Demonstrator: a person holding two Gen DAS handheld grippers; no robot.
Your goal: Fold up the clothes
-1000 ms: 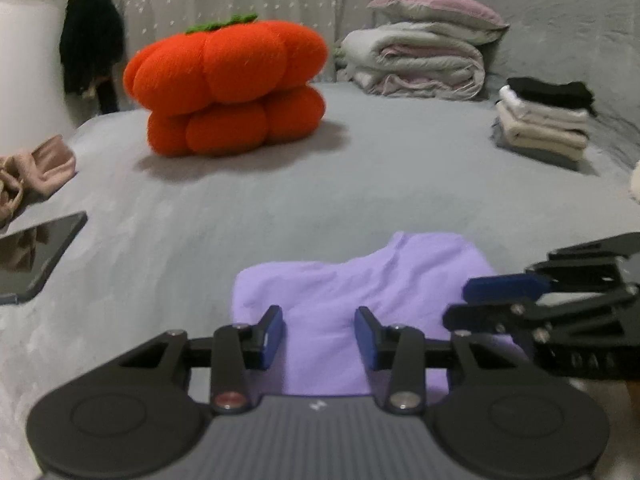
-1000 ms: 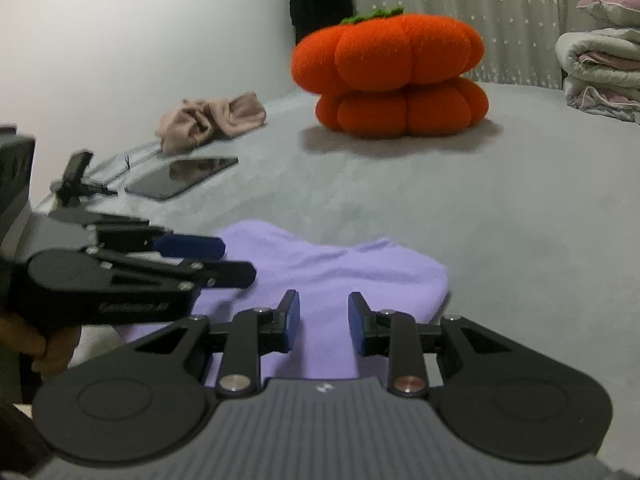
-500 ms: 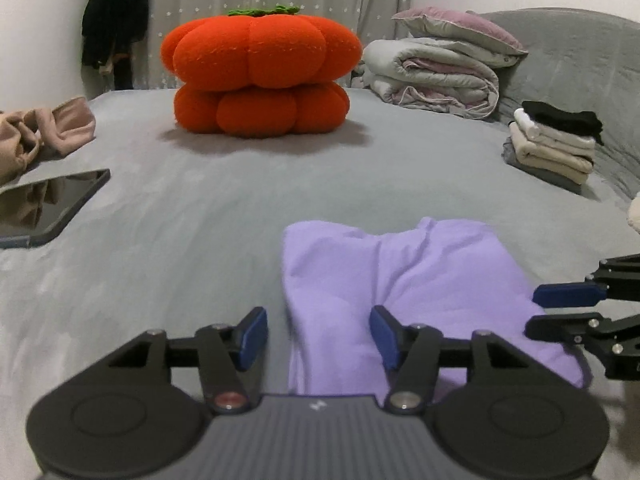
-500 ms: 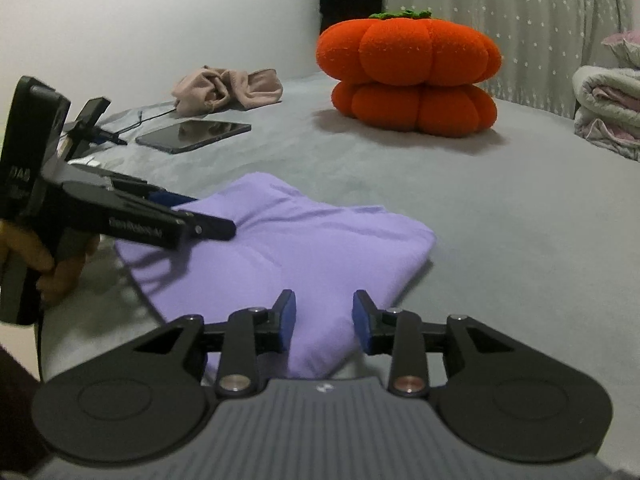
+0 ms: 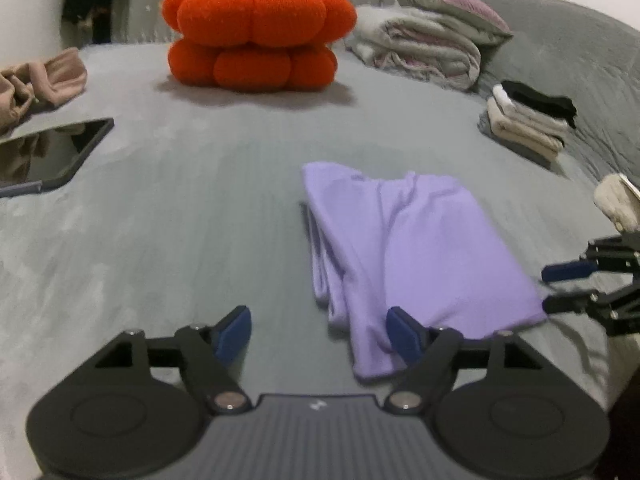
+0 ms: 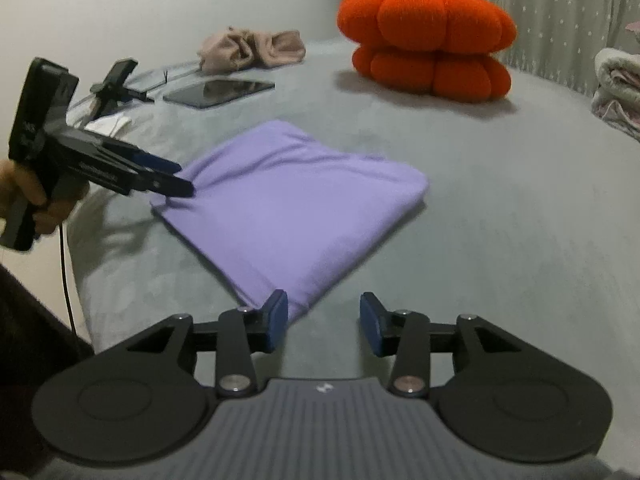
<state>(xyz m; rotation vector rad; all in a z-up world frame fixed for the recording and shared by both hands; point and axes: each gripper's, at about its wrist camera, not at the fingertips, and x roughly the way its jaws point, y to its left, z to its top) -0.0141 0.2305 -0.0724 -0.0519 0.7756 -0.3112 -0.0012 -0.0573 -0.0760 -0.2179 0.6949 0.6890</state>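
Observation:
A lilac garment (image 5: 404,248) lies folded in a rough rectangle on the grey bed (image 5: 180,240), with layered edges showing on its left side. My left gripper (image 5: 319,331) is open and empty just short of the garment's near corner. The right wrist view shows the same garment (image 6: 288,208) with its near corner by my right gripper (image 6: 324,323), also open and empty. The left gripper (image 6: 178,179), held by a hand (image 6: 24,200), has its tips at the garment's left corner. The right gripper (image 5: 547,288) shows at the garment's right edge.
An orange pumpkin cushion (image 5: 258,28) sits at the back. A dark tablet (image 5: 52,156) and a crumpled beige garment (image 5: 40,84) lie on the left. A stack of folded clothes (image 5: 528,124) and rolled blankets (image 5: 424,52) stand at the right.
Both grippers have drawn back from over the lilac garment and opened wider. The garment now lies free on the bed, further from both cameras.

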